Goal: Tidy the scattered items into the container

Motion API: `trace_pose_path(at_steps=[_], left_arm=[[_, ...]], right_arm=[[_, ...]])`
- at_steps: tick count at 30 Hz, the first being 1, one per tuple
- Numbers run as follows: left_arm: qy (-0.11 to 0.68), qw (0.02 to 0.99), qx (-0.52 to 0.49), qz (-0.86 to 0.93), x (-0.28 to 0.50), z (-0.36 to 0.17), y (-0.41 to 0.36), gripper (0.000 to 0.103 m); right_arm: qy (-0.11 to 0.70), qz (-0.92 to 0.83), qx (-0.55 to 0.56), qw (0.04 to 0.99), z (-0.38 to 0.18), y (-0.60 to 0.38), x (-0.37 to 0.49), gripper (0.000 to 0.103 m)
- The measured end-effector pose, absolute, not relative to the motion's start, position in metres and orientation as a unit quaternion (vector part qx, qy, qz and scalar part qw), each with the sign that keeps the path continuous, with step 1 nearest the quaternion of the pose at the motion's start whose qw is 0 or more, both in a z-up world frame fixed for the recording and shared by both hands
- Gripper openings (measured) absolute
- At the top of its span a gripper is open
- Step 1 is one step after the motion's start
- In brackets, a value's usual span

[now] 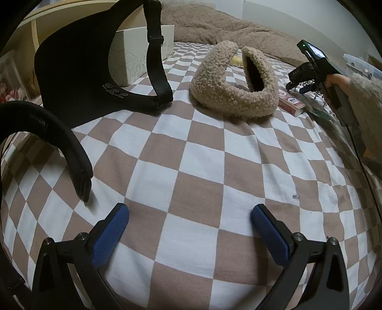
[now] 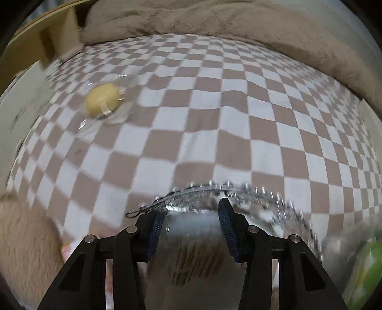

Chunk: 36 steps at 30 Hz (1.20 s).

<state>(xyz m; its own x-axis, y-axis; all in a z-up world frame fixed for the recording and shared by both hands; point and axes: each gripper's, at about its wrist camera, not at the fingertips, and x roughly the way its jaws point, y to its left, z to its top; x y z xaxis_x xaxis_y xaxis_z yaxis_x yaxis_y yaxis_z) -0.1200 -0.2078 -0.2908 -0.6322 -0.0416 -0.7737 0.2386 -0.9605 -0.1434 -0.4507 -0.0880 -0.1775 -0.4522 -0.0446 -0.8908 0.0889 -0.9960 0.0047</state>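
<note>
The left gripper (image 1: 189,218) hangs low over the near part of the checkered bedspread (image 1: 198,167), its two blue pads (image 1: 108,235) wide apart with only bare cloth between them. Toward the bed's left edge lies a black visor cap (image 1: 78,74), brim tilted up and strap looped toward the middle, and nearer still a black curved band (image 1: 47,133) arches off that edge. Behind the cap, at the far left, stands a white box (image 1: 130,57) with line drawings on its side. In the middle of the bed sits a fuzzy beige pouch (image 1: 235,81), its dark mouth open and turned to the right. Just beside it on the right is a small red and white carton (image 1: 290,100), partly under a clear crinkled packet. Over that spot at the right edge a hand (image 1: 339,80) in a fluffy sleeve holds the right gripper (image 2: 188,211) pointing down. From its own camera, which is blurred, its pads stand on either side of a clear plastic bag (image 2: 191,229) with a beaded chain (image 2: 214,187) along its upper edge; whether they actually press on it I cannot tell. Farther off, toward the far left of the bed, a yellow round thing in a clear wrapper (image 2: 102,102) lies alone on the squares. A brown quilt (image 2: 214,19) is bunched along the far edge.
</note>
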Motion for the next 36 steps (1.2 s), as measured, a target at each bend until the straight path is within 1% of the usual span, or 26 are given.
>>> trace_pose_path(at_steps=[3, 7, 16, 22, 30, 31, 33, 34, 35, 36], left_arm=[[0.117, 0.079, 0.421, -0.896, -0.119, -0.291, -0.208, 0.103], [0.115, 0.082, 0.422, -0.896, -0.119, -0.290, -0.208, 0.103], [0.114, 0.085, 0.419, -0.897, -0.120, -0.290, -0.205, 0.103], [0.108, 0.090, 0.419, -0.897, -0.121, -0.291, -0.203, 0.103], [0.107, 0.093, 0.419, -0.897, -0.121, -0.291, -0.202, 0.103], [0.107, 0.093, 0.418, -0.897, -0.121, -0.291, -0.202, 0.103], [0.108, 0.093, 0.418, -0.897, -0.121, -0.291, -0.202, 0.103], [0.109, 0.093, 0.417, -0.898, -0.120, -0.292, -0.202, 0.103], [0.110, 0.093, 0.417, -0.898, -0.120, -0.292, -0.203, 0.103], [0.110, 0.093, 0.416, -0.898, -0.120, -0.292, -0.203, 0.103]], right_arm=[[0.014, -0.847, 0.530, 0.039, -0.182, -0.081, -0.459, 0.047], [0.043, -0.840, 0.538, 0.051, -0.184, -0.088, -0.439, 0.047], [0.045, -0.839, 0.533, 0.099, -0.183, -0.092, -0.341, 0.048], [0.085, -0.849, 0.508, 0.115, -0.182, -0.102, -0.283, 0.048], [0.116, -0.849, 0.486, 0.171, -0.176, -0.100, -0.189, 0.048], [0.117, -0.849, 0.484, 0.176, -0.175, -0.098, -0.183, 0.049], [0.108, -0.841, 0.493, 0.195, -0.169, -0.102, -0.178, 0.060], [0.104, -0.838, 0.495, 0.205, -0.164, -0.102, -0.177, 0.070], [0.107, -0.840, 0.488, 0.212, -0.159, -0.109, -0.177, 0.076], [0.118, -0.844, 0.477, 0.214, -0.153, -0.115, -0.177, 0.077]])
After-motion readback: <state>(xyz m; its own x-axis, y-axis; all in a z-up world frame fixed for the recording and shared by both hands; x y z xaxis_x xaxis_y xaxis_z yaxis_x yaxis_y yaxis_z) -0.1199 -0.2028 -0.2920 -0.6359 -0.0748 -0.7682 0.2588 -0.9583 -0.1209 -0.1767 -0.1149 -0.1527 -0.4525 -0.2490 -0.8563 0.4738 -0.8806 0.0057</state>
